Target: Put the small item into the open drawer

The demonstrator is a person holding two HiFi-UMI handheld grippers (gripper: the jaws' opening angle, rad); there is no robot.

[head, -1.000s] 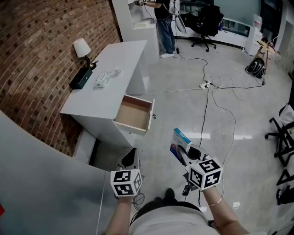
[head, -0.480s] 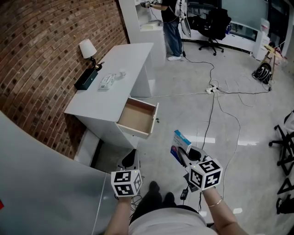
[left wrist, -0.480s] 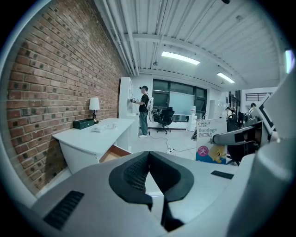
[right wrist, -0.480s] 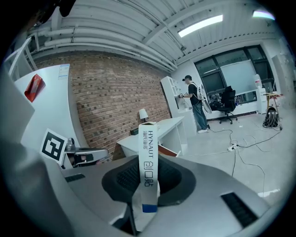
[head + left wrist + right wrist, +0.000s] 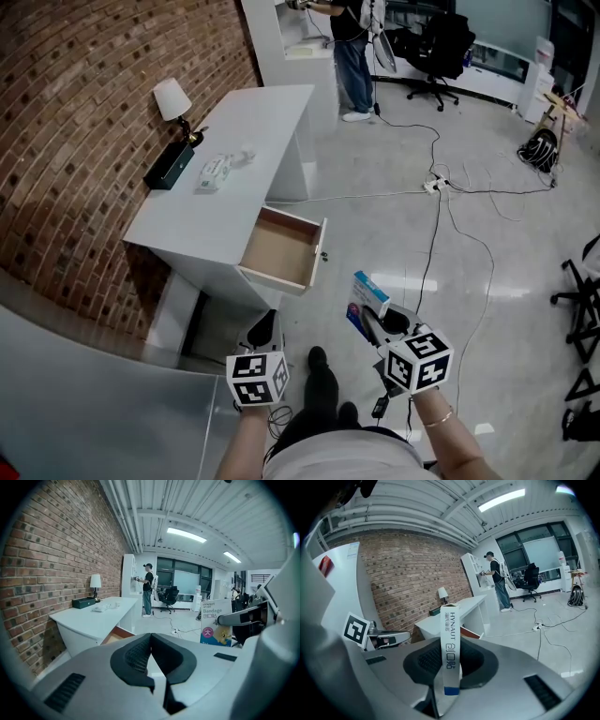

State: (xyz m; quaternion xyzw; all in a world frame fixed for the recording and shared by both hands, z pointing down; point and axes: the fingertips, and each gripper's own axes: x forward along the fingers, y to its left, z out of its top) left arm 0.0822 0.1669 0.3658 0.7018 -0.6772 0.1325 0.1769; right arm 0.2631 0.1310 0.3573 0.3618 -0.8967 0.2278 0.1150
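A blue and white bandage box (image 5: 364, 296) stands upright between the jaws of my right gripper (image 5: 375, 322), which is shut on it. In the right gripper view the box (image 5: 450, 644) shows edge-on, pinched between the black pads (image 5: 425, 660). The white desk (image 5: 220, 202) stands ahead on the left, its wooden drawer (image 5: 281, 251) pulled open toward me. The drawer (image 5: 469, 633) lies beyond the box, some way off. My left gripper (image 5: 262, 333) hangs low beside the right one, shut with nothing in it. From it I see the box (image 5: 216, 627) to the right.
On the desk are a lamp (image 5: 171, 98), a black case (image 5: 170, 165) and a white packet (image 5: 214, 170). A brick wall runs along the left. Cables and a power strip (image 5: 437, 185) lie on the floor. A person (image 5: 352, 47) stands at the back near an office chair (image 5: 441, 42).
The desk and its open drawer have come nearer and lower in the head view as the person walks toward them. Both grippers keep their hold and pose.
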